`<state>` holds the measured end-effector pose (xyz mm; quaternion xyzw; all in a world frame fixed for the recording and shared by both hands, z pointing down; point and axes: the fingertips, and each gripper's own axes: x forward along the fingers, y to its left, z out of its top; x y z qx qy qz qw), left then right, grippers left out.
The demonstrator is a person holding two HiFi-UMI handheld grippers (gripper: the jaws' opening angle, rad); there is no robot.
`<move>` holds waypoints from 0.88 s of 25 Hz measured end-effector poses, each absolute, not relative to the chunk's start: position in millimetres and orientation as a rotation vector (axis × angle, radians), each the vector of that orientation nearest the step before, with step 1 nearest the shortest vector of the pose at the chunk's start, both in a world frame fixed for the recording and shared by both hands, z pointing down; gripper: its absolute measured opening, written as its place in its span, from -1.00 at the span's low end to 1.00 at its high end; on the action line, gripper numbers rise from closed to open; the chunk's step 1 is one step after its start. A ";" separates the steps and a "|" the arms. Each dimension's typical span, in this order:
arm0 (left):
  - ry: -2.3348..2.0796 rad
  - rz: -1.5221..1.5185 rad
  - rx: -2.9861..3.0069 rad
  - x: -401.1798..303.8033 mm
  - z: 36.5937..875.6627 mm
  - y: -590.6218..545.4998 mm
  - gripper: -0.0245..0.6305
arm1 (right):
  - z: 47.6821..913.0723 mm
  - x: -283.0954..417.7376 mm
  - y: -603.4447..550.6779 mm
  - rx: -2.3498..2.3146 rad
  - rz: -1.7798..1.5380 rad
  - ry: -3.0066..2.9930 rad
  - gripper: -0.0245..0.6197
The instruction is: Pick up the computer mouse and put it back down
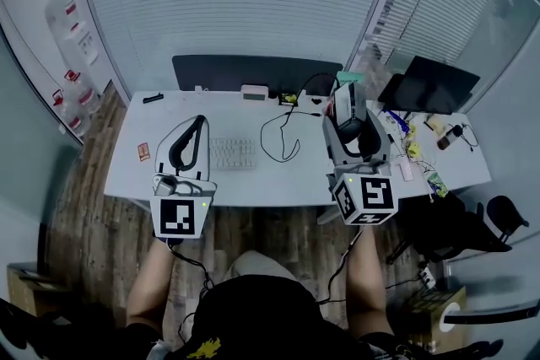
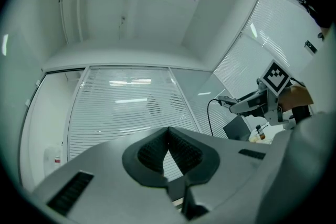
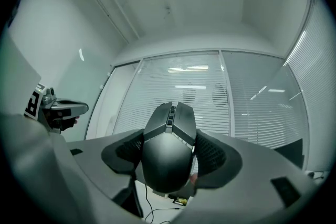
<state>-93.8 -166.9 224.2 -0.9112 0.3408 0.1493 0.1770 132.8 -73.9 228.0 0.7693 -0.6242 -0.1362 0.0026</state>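
Nearest the camera, a person in dark clothing holds a two-jaw grey gripper in each hand above the wood-patterned floor, in front of the near edge of a long white desk. The left gripper has its ribbed black pads pressed together at the tips with nothing between them. It points upward at the slatted white blinds. In the head view it hangs over the desk's near left part. The right gripper pinches a dark grey computer mouse by its flanks, one black pad on each side. The mouse is clear of the desk, its buttons and scroll wheel pointing away from the camera toward the blinds. In the head view this gripper sits over the near right part of the desk. Between the two grippers, about mid-depth on the desk, lies a small white keyboard, with a looped black cable just to its right. A small orange item lies near the left edge. Along the far edge are a pale rectangular box and a small yellow object, and a black screen stands at the far right corner. A dark panel stands behind the desk.
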 end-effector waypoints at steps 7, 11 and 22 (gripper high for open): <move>0.944 0.455 -2.596 -80.8 219.2 -180.4 -0.89 | 228.0 138.7 -86.1 2.409 -0.414 -1.944 0.02; 0.961 0.439 -2.620 -78.3 233.4 -192.2 -0.89 | 241.6 143.8 -94.7 2.388 -0.348 -1.934 0.02; 1.018 0.296 -2.792 -11.6 350.2 -274.9 -0.89 | 375.1 213.6 -163.5 2.328 0.005 -1.801 0.02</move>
